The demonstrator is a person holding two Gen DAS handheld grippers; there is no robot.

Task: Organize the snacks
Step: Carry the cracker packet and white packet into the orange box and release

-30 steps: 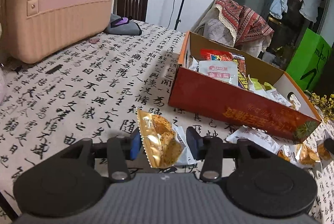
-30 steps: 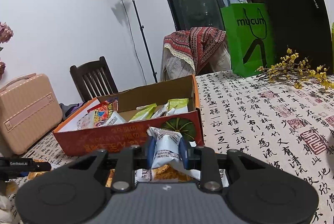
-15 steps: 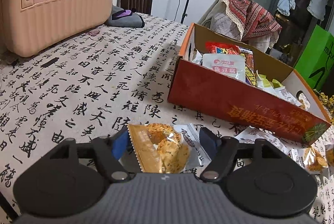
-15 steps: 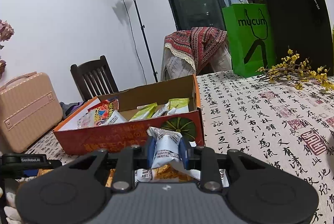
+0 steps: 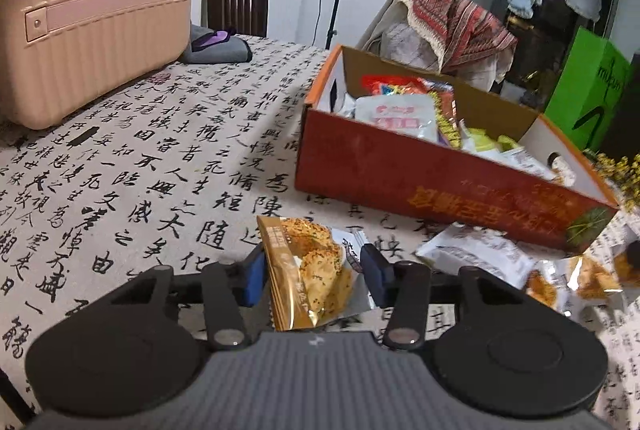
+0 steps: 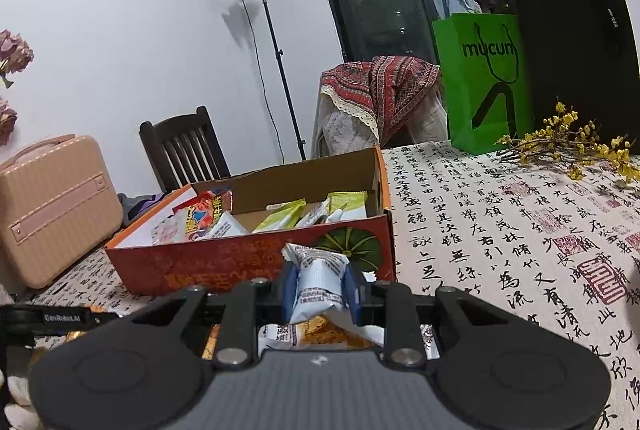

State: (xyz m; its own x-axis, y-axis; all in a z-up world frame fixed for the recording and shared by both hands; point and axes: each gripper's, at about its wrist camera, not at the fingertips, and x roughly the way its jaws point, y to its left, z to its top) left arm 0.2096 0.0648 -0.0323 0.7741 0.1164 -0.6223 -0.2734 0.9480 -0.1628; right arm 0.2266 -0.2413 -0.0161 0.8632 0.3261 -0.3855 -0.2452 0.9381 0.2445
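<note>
The open red-orange cardboard box (image 5: 432, 185) sits on the tabletop (image 5: 132, 157) covered with a cloth printed in black calligraphy. Inside it lie a white pouch with red print (image 5: 398, 115), a red-and-blue crinkled packet (image 6: 202, 216) and several pale green sachets (image 6: 280, 220), loosely heaped.

The left hand-held gripper (image 5: 314, 272) tilts downward in front of the box's long wall; its jaws have just been closing around a glossy gold-and-clear snack packet (image 5: 310, 270), and the blue pads look to be pressing its sides. More shiny packets (image 5: 480, 258) lie scattered on the cloth beside the box's near corner.

The right hand-held gripper (image 6: 318, 288) pinches a white crinkled snack packet (image 6: 318, 284) upright between its blue pads, just before the box's wall with the green pumpkin picture.

A ribbed pink hard case (image 5: 92, 9) stands at the tabletop's far end.
</note>
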